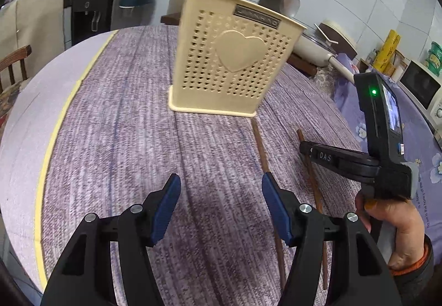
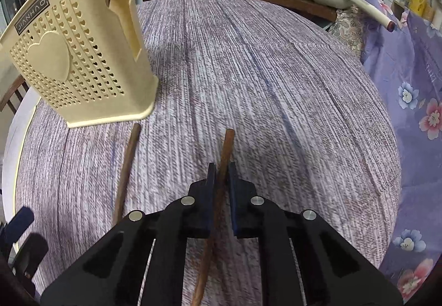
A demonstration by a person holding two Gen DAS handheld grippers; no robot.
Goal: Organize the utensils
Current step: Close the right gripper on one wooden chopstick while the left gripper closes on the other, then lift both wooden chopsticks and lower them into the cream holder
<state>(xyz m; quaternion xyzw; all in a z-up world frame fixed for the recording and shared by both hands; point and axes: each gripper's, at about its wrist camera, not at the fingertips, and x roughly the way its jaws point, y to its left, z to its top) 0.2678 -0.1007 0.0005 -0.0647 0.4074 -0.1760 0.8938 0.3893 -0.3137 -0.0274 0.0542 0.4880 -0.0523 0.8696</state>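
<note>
Right gripper (image 2: 221,176): jaws clenched on the right-hand dark brown wooden chopstick (image 2: 226,148), which lies on the purple woven-pattern bench (image 2: 276,85). Left gripper (image 1: 221,190): jaws released, empty. Second dark brown wooden chopstick (image 2: 127,165) lies at 10 o'clock of the held one, its far tip just short of the base of the cream perforated plastic utensil holder (image 2: 83,57), at 11 o'clock. Judgement: lift level, swing the stick upright, and lower it through the holder's open top.
</note>
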